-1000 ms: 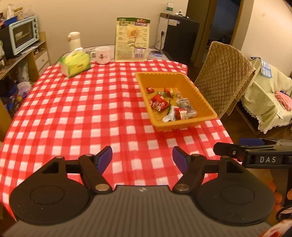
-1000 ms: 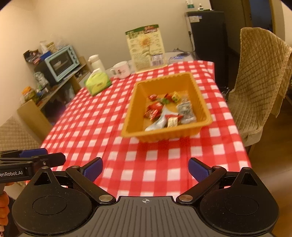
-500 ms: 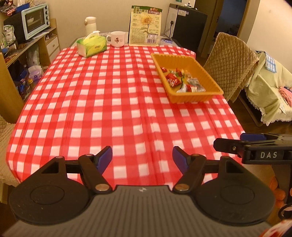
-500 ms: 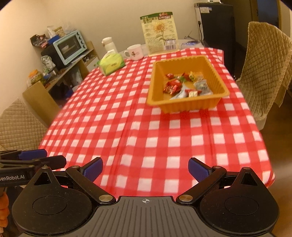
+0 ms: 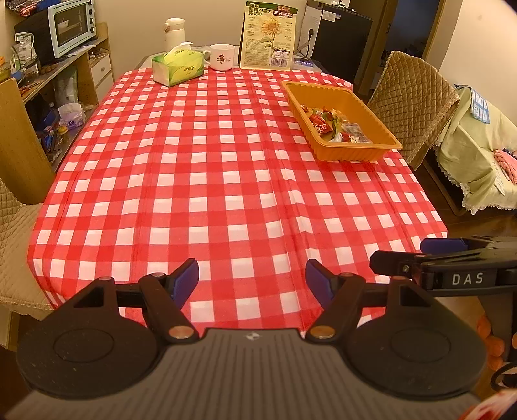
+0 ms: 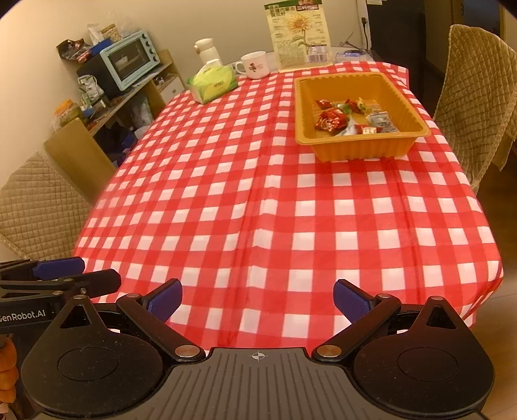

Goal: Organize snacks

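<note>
Both pulling back now: the left gripper [image 5: 252, 279] and right gripper [image 6: 258, 299] retreat, the orange tray [image 6: 357, 153] farther ahead, more tabletop [image 5: 206, 181] showing between.

A red-checked cloth [image 5: 200, 181] is covering the bench. At its far end a tissue box [image 5: 177, 68], a mug [image 5: 221, 57] and a sunflower-seed bag [image 5: 269, 35] are standing, with a flask [image 5: 173, 30] behind. An oven [image 5: 66, 24] is sitting on shelves at left. Quilted chairs [image 6: 475, 93] are flanking the bench.
</note>
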The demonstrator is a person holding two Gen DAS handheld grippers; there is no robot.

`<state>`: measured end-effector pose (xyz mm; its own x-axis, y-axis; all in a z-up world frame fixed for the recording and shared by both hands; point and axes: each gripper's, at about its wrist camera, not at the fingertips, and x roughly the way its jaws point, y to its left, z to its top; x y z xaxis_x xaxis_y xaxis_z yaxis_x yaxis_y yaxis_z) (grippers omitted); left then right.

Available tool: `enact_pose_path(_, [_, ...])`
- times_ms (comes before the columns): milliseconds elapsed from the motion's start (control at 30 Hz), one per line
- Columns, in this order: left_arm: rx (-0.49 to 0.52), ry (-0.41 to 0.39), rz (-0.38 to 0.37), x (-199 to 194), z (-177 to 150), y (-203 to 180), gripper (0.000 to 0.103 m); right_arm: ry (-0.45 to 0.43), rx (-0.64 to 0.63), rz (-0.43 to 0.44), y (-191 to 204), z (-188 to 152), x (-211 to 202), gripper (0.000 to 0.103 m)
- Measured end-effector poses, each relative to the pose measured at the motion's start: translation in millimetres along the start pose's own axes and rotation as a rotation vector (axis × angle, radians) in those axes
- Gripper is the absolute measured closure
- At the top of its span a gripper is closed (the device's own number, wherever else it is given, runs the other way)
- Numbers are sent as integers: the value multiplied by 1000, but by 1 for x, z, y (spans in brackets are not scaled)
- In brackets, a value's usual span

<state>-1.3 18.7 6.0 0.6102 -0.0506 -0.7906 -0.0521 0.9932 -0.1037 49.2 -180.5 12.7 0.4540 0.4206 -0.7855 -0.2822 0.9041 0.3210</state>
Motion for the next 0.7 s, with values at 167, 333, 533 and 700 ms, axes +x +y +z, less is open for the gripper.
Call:
enact_pose_path(167, [0,-1,1,0,-1,1,32,3,-9,-11,9,-3,1,4])
enact_pose_path(333, [1,-2,0,-2,-3,2,32,5,-11,-16,10,-4,1,4])
enact_pose_path(533, [1,-2,-2,-3,-3,2,32,7,-11,-20,12,-6,1,4])
enact_pose_path(700, [6,-2,-6,-6,-5,1,32,6,-10,-21,9,-6,1,4])
